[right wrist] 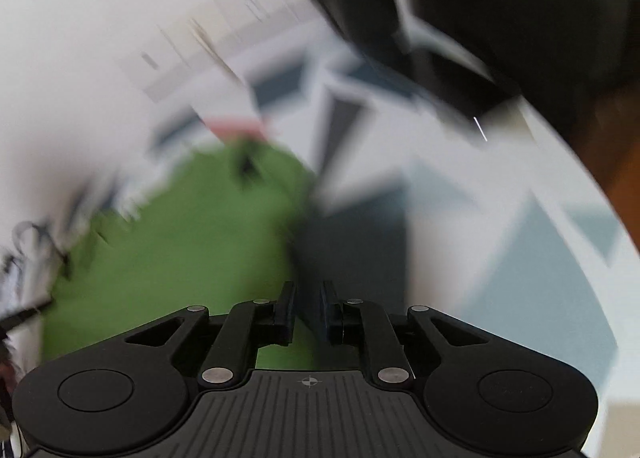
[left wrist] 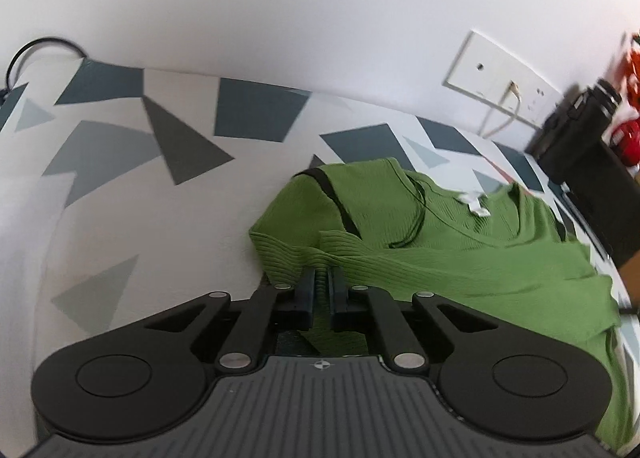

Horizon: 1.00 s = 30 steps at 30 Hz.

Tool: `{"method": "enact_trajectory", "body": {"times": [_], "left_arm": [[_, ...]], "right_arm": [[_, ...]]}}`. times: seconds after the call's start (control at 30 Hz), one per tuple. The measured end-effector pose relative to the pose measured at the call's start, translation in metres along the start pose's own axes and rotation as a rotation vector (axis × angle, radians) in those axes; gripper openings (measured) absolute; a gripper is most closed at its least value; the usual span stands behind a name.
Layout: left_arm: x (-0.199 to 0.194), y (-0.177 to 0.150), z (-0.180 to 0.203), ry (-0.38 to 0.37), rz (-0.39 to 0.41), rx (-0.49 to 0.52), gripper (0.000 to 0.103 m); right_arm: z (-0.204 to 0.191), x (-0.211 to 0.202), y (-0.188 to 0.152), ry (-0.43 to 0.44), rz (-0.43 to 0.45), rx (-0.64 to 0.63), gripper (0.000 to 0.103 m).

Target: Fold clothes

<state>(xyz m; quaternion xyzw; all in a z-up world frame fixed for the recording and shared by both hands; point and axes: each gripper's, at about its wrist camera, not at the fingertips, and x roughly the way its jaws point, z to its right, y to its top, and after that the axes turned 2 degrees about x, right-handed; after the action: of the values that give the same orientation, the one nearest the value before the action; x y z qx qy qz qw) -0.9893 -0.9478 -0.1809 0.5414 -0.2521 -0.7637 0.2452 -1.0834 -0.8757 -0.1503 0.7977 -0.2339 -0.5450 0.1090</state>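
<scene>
Surface: bed or tabletop, cannot tell which, under a white cover printed with grey and blue triangles and quadrilaterals point(left wrist: 120, 186). It runs to a white wall along its far edge.

Green ribbed knit garment with black trim point(left wrist: 460, 246) lies crumpled toward the right side of the cover, a white label point(left wrist: 474, 204) showing near its neckline. Right edge of the garment hangs over the near right side of the cover.

Beyond the far right corner: black boxy object point(left wrist: 580, 154), a white wall socket plate point(left wrist: 504, 74) with a pale cable plugged in.

Left tongs point(left wrist: 321, 286) angled down onto the garment's near left edge, jaws nearly together, pinching a ridge of ribbed green fabric that stands up between the pads.

Right wrist view heavily motion-blurred. Right tongs point(right wrist: 308, 306) pitched steeply down, jaws close with a narrow gap. Dark material sits between the pads; green cloth point(right wrist: 180, 250) just left of and under them. Cannot tell whether the pads grip anything.
</scene>
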Motion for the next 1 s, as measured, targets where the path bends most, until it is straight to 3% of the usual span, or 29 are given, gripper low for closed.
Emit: {"method": "enact_trajectory", "body": {"times": [0.07, 0.2, 0.27, 0.33, 0.4, 0.43, 0.47, 0.57, 0.73, 1.0], "left_arm": [[-0.002, 0.000, 0.000, 0.003, 0.003, -0.004, 0.007], [-0.002, 0.001, 0.001, 0.005, 0.007, -0.013, 0.007], [-0.002, 0.002, 0.000, 0.000, 0.010, -0.026, 0.007], [-0.002, 0.002, 0.000, -0.009, 0.011, -0.032, 0.007], [-0.004, 0.002, 0.002, -0.019, 0.019, -0.034, 0.007], [-0.006, 0.001, 0.002, -0.021, 0.027, -0.035, 0.007], [-0.009, 0.001, 0.003, -0.023, 0.038, -0.035, 0.006], [-0.019, -0.001, 0.000, -0.033, 0.067, -0.049, 0.004], [-0.021, -0.004, -0.007, -0.030, 0.103, -0.091, 0.003], [-0.010, 0.000, -0.014, 0.020, 0.170, -0.137, 0.002]], "right_arm": [[0.007, -0.002, -0.004, -0.029, -0.001, 0.016, 0.023], [0.005, -0.007, 0.007, 0.070, 0.077, 0.061, 0.037], [-0.001, 0.000, 0.015, 0.098, 0.105, 0.061, 0.050], [-0.007, 0.013, 0.023, 0.109, 0.105, 0.062, 0.056], [-0.011, 0.030, 0.029, 0.113, 0.060, 0.076, 0.054], [-0.013, 0.037, 0.032, 0.115, 0.036, 0.082, 0.036], [-0.017, 0.040, 0.033, 0.113, 0.026, 0.071, 0.011], [-0.039, 0.025, 0.027, 0.068, 0.067, -0.042, 0.010], [-0.063, 0.001, 0.030, 0.107, 0.157, -0.157, 0.009], [-0.073, 0.029, 0.060, 0.102, 0.155, -0.163, 0.009]]}}
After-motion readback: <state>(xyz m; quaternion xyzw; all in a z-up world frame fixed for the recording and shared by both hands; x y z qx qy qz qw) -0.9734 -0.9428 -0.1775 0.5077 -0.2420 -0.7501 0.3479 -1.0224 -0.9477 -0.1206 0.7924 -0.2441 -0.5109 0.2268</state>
